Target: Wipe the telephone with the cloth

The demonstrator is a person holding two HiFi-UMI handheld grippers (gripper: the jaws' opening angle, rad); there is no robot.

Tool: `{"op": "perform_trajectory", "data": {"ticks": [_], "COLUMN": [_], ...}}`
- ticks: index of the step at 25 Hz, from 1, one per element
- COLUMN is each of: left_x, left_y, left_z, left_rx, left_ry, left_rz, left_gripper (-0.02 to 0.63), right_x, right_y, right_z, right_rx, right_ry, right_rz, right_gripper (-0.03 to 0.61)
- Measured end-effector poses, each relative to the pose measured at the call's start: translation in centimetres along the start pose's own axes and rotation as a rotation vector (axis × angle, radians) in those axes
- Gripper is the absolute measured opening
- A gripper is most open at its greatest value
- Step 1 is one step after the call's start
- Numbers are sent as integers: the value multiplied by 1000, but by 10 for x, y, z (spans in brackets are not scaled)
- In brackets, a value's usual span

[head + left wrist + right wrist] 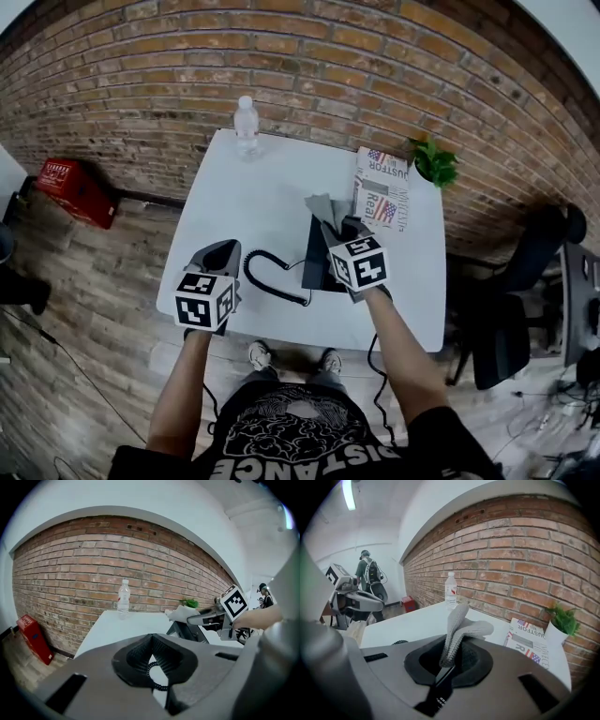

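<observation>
A black telephone (317, 261) lies on the white table (253, 211), right of centre, and its coiled cord (267, 281) loops out to the left. My right gripper (336, 230) hangs over the telephone's far end, shut on a grey cloth (323, 210). In the right gripper view the cloth (459, 627) stands up from the pinched jaws (452, 645) and folds over. My left gripper (221, 255) hovers at the table's front left, beside the cord loop. Its jaws (151, 637) are closed with nothing between them, and the cord (152, 670) shows below.
A clear water bottle (246, 125) stands at the table's far edge. A newspaper (382, 187) and a small green plant (434, 161) are at the far right. A brick wall lies behind, a red crate (73, 187) sits on the floor at left, and a black chair (525, 281) is at right.
</observation>
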State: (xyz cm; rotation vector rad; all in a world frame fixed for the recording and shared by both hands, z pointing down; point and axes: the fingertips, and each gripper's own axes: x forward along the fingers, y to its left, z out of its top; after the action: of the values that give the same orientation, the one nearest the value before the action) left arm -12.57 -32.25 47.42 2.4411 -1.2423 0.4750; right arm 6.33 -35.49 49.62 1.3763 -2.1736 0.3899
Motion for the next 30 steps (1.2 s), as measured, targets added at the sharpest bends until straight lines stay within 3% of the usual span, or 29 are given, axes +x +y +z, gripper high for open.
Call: {"op": "perform_trajectory", "data": {"ticks": [6, 12, 30], "left_x": [17, 26, 13], "left_y": [-9, -14, -47], "left_z": [-6, -11, -27], "left_rx": [41, 40, 16], "left_ry": [16, 29, 30], "left_rz": [-99, -147, -93], "left_gripper": [6, 6, 6], "right_x": [6, 7, -16], "right_y": [3, 12, 38], "right_z": [-8, -20, -64], "right_rx": [57, 92, 85], "right_ry": [32, 51, 80], "right_rz": [-39, -42, 52], "right_gripper": [12, 12, 12]}}
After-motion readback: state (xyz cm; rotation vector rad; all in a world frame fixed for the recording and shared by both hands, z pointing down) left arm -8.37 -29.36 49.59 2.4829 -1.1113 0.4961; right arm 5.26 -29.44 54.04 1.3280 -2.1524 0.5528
